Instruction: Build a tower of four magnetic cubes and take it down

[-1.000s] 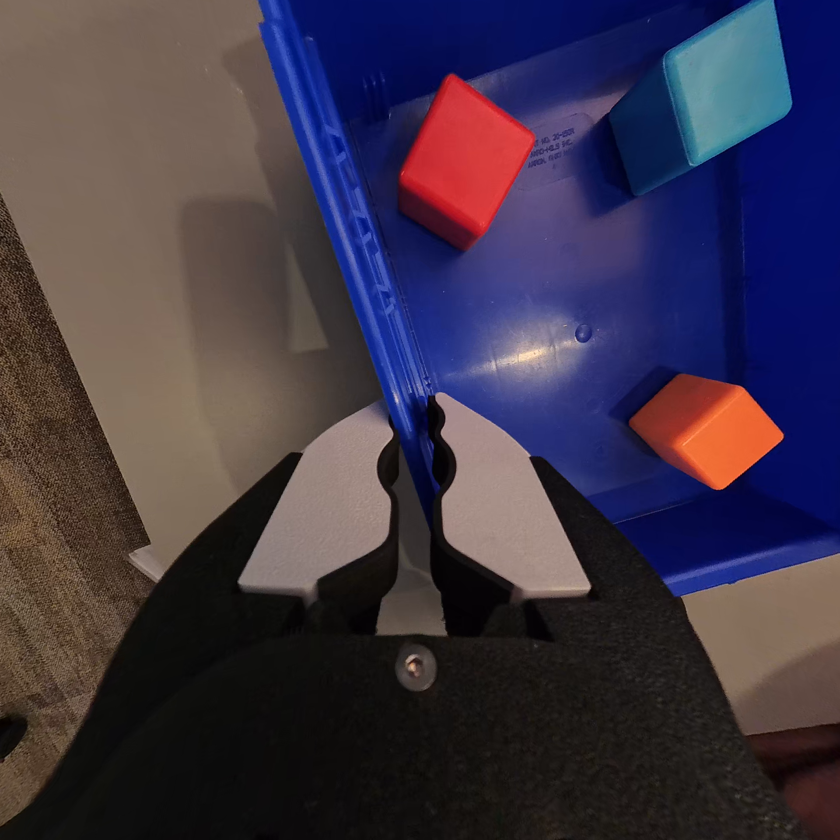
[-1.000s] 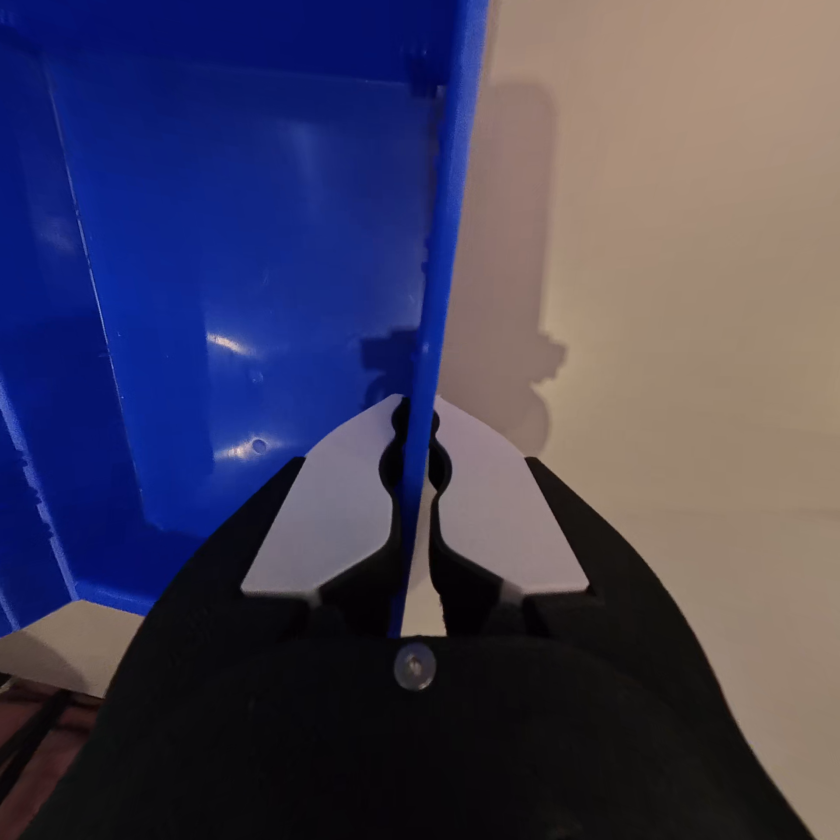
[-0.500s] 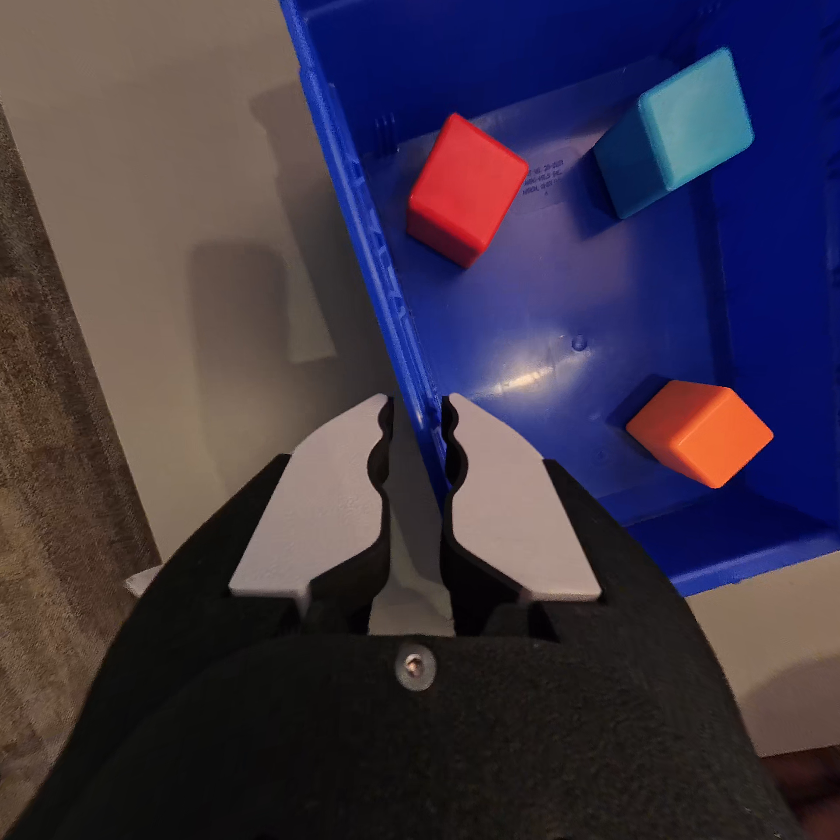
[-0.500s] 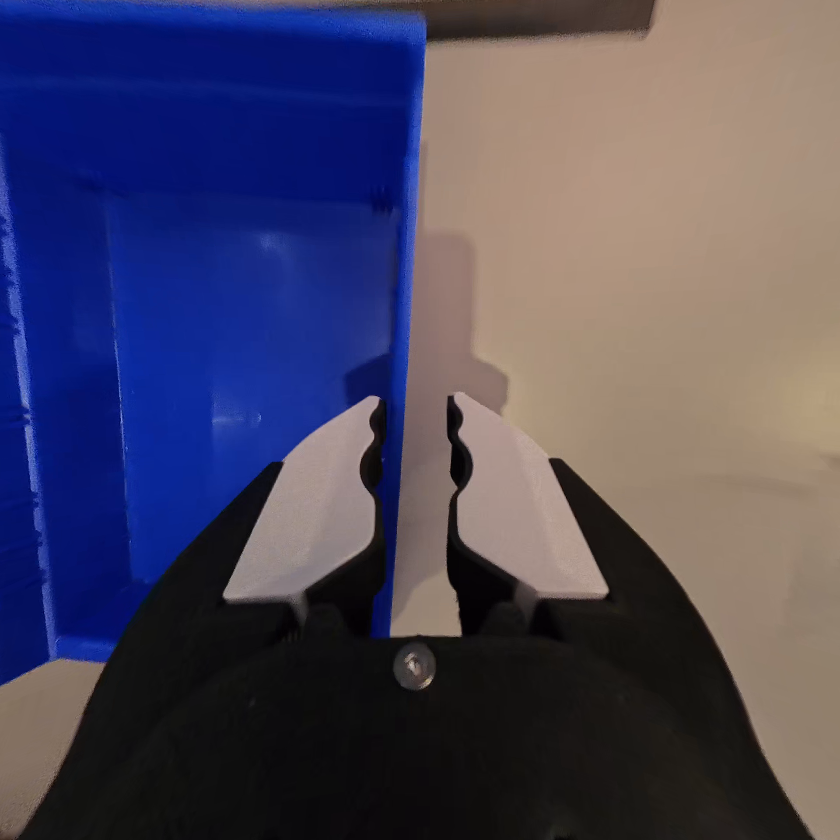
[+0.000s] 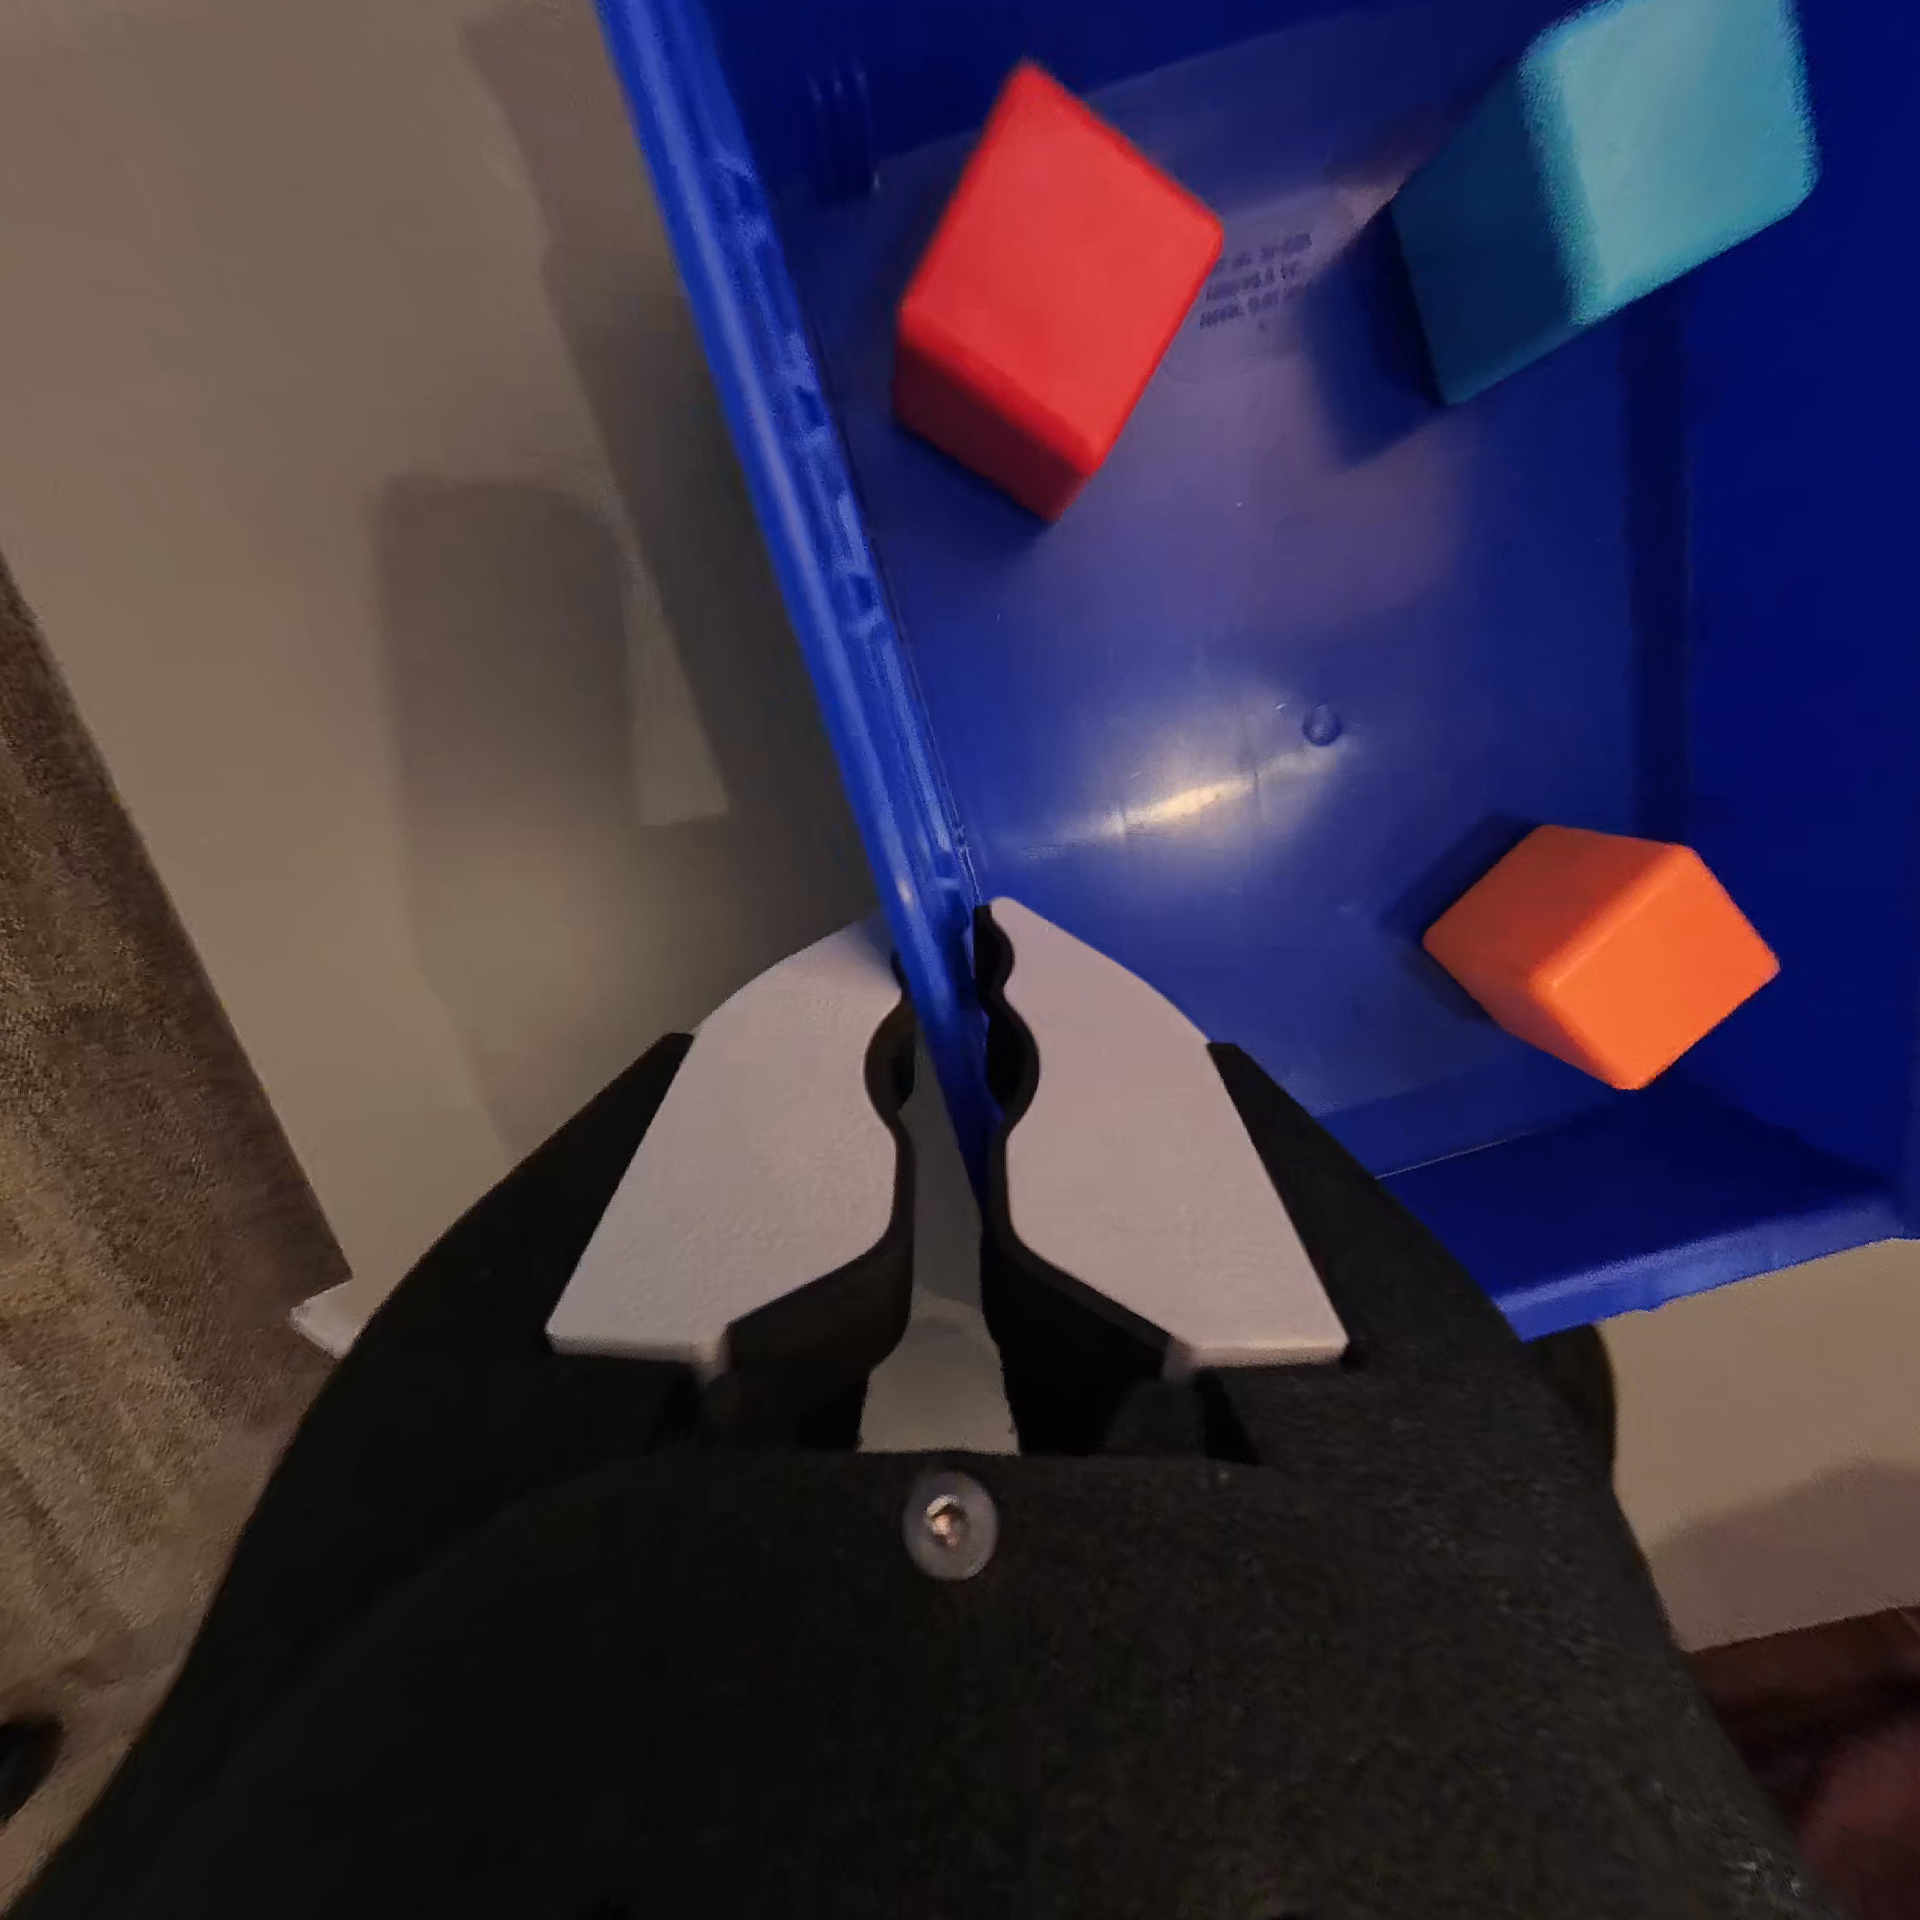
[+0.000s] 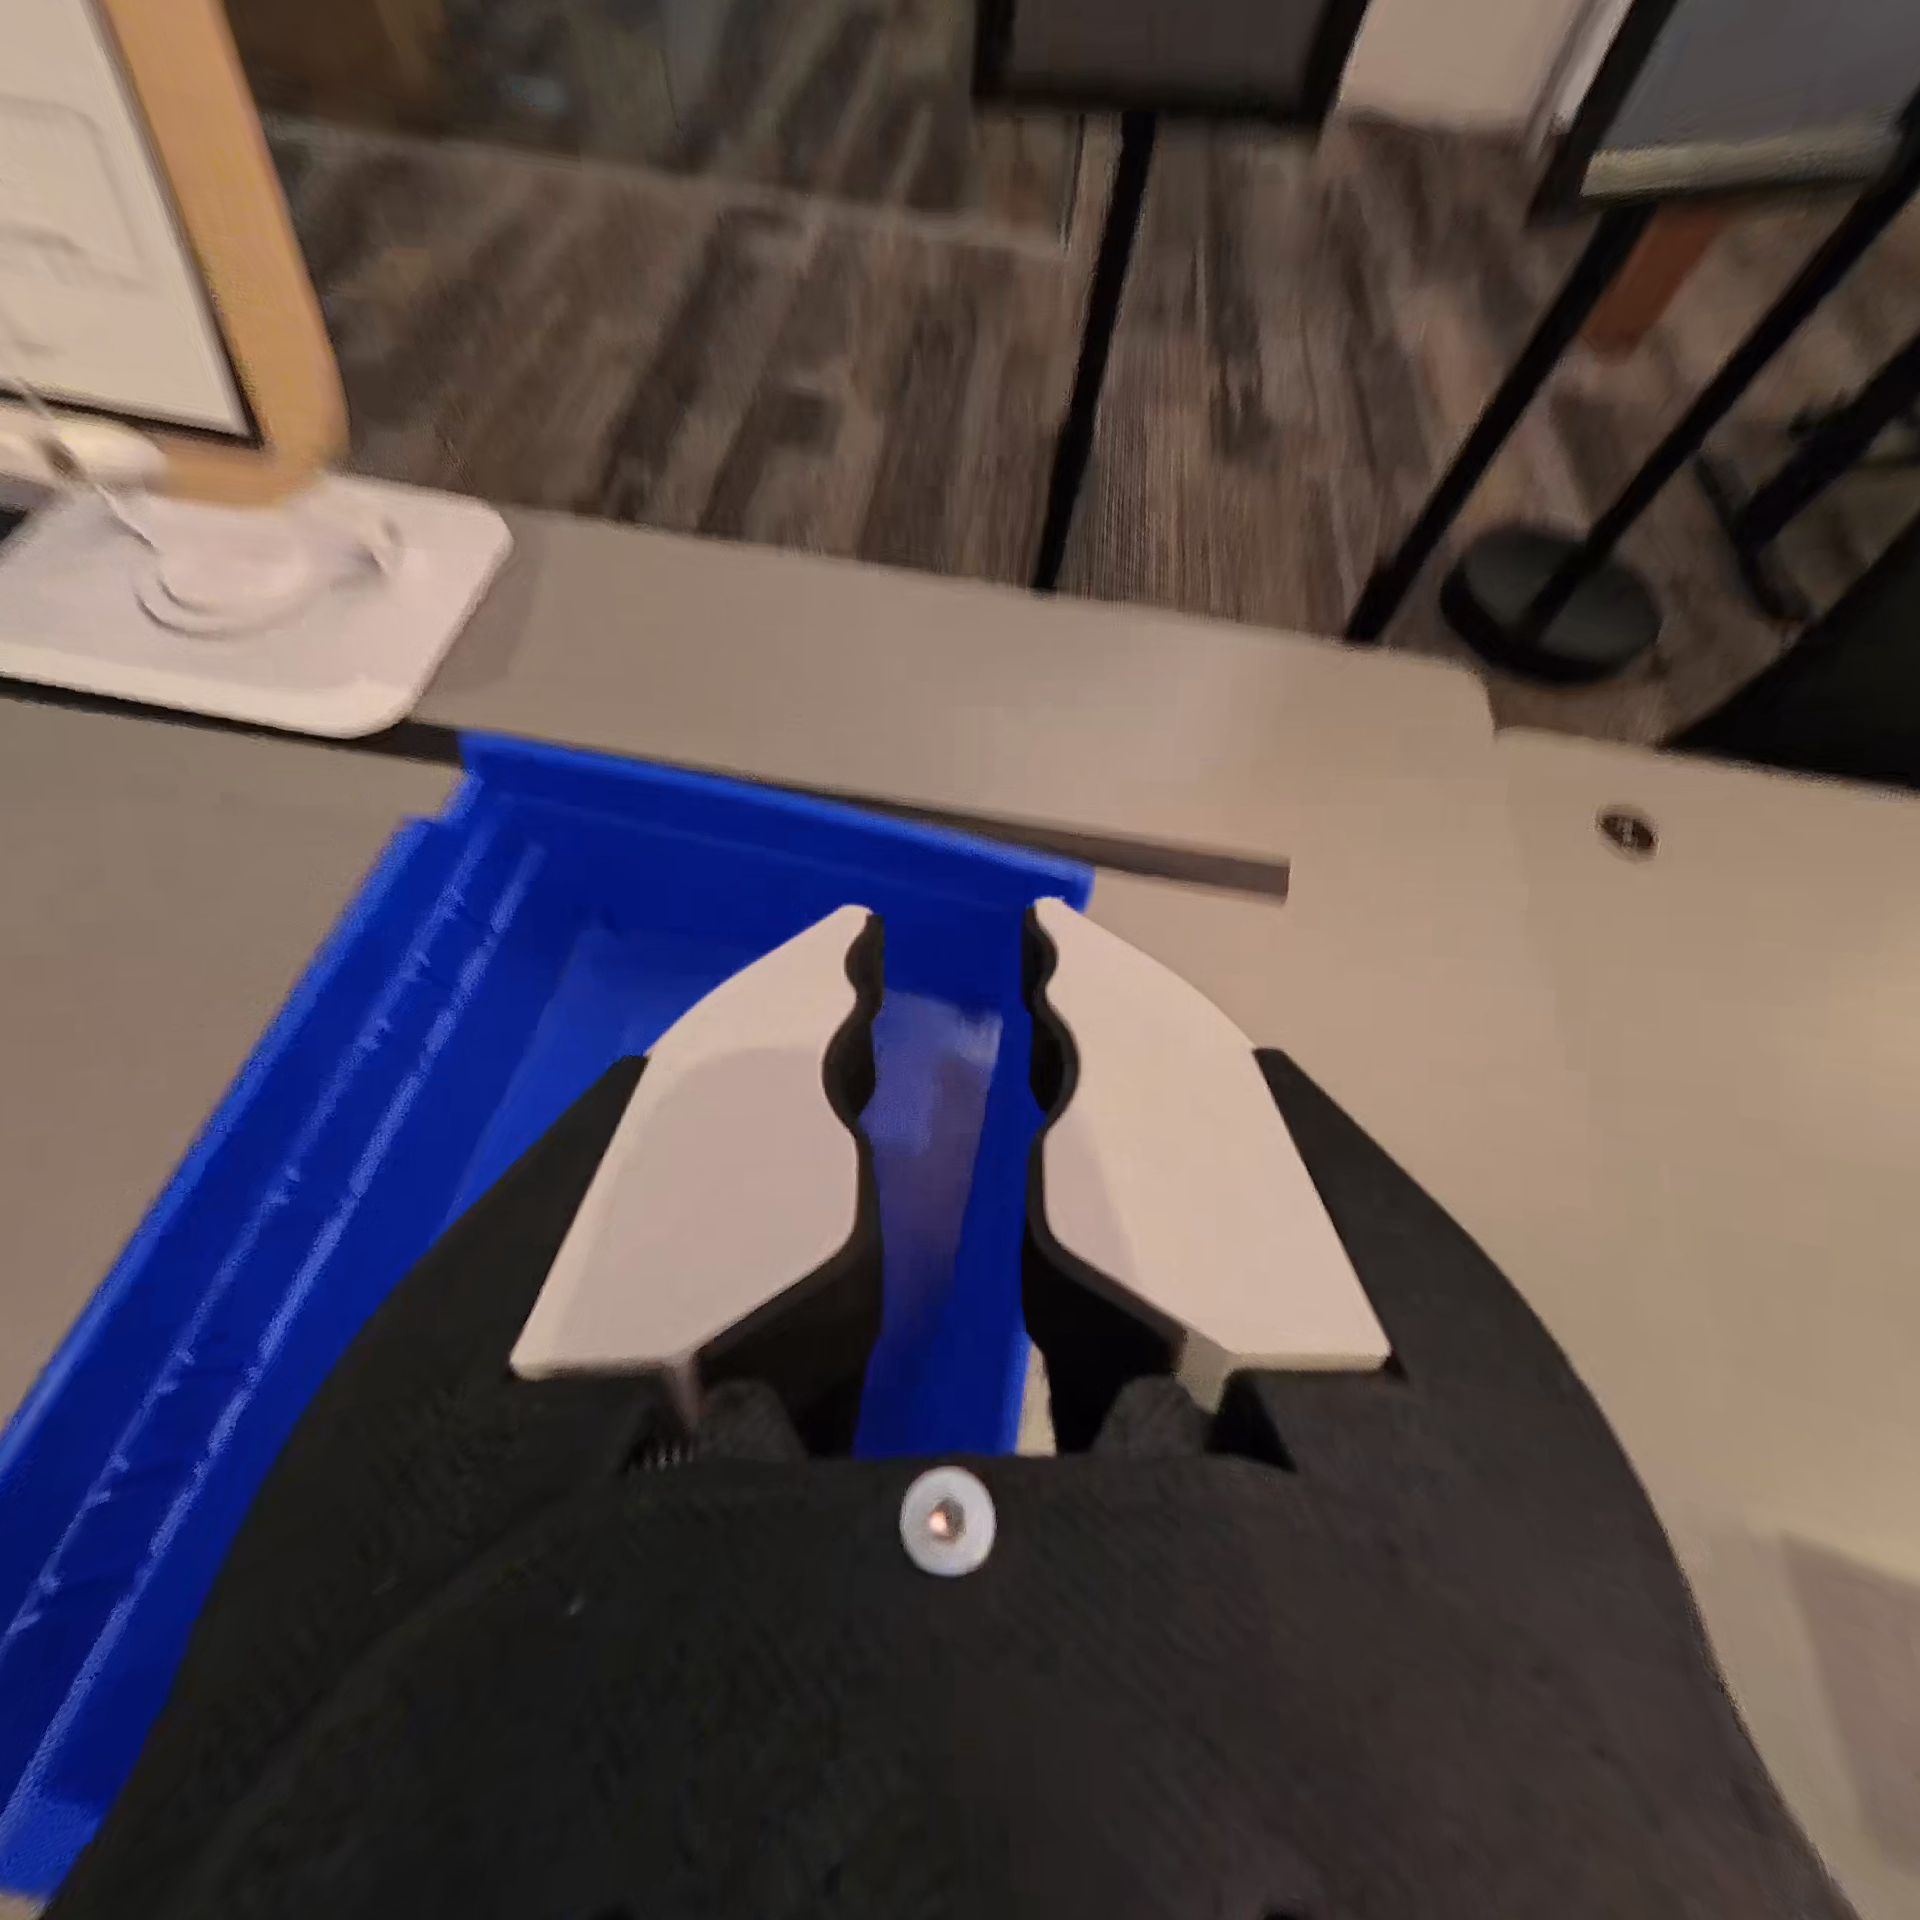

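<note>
Left wrist view: the left gripper [image 5: 940, 925] was clamped on the side wall of the blue bin [image 5: 831, 540], one jaw outside the wall and one inside, with only the wall's thickness between them. Three cubes lay on the bin floor, well apart: a red cube [image 5: 1049, 291] near the gripped wall, a teal cube [image 5: 1600, 187] at the far side, and an orange cube [image 5: 1600, 956] near the front corner. A fourth cube was not visible. No tower had been started. The bin rested on the counter [image 5: 312, 416].

To perform the step well, the bin should be held level and steady so the cubes do not slide together and snap by magnetism before one is picked.

Right wrist view: the picture was blurred. The right gripper [image 6: 951, 909] was above the bin's right side, jaws moderately apart and holding nothing; bin floor and wall showed through the gap. No cube appeared here. A white stand base [image 6: 239, 613] sat on the counter beyond the bin.
</note>
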`<move>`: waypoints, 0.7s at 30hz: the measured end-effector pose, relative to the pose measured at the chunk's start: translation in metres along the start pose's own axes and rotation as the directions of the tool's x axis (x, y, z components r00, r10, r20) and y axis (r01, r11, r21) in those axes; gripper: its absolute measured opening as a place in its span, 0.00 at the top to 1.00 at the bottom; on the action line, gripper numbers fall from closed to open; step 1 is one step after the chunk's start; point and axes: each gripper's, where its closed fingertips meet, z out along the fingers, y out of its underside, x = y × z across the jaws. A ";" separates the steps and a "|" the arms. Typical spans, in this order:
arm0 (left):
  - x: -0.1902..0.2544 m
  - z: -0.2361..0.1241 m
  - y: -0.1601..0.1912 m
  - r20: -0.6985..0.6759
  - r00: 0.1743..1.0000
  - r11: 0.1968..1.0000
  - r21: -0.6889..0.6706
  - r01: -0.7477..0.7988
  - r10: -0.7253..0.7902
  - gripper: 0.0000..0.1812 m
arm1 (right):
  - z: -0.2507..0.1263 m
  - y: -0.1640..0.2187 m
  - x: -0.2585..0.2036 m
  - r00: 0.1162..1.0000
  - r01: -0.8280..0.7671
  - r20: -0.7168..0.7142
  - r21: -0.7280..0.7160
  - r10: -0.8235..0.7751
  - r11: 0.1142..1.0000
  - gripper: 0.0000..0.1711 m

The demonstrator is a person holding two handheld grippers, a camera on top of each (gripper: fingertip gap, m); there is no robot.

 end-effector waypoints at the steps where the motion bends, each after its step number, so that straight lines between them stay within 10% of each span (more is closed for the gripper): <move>1: 0.000 -0.010 -0.004 -0.011 1.000 0.999 0.044 0.017 -0.016 0.97 | -0.005 -0.012 -0.006 1.000 0.012 0.013 0.068 -0.013 0.998 0.83; 5: 0.019 -0.077 -0.027 -0.053 0.998 0.943 0.333 -0.023 0.043 0.97 | -0.021 -0.045 -0.041 0.986 -0.009 0.166 0.259 -0.035 0.966 0.73; 11: 0.133 -0.157 -0.039 -0.201 0.835 0.668 0.704 -0.240 0.512 0.87 | -0.027 -0.058 -0.070 0.947 -0.067 0.318 0.325 -0.042 0.943 0.72; 21: 0.170 -0.056 0.000 -0.148 0.716 0.723 0.278 -0.632 0.683 0.87 | -0.025 -0.055 -0.076 0.944 -0.037 0.323 0.300 -0.065 0.953 0.72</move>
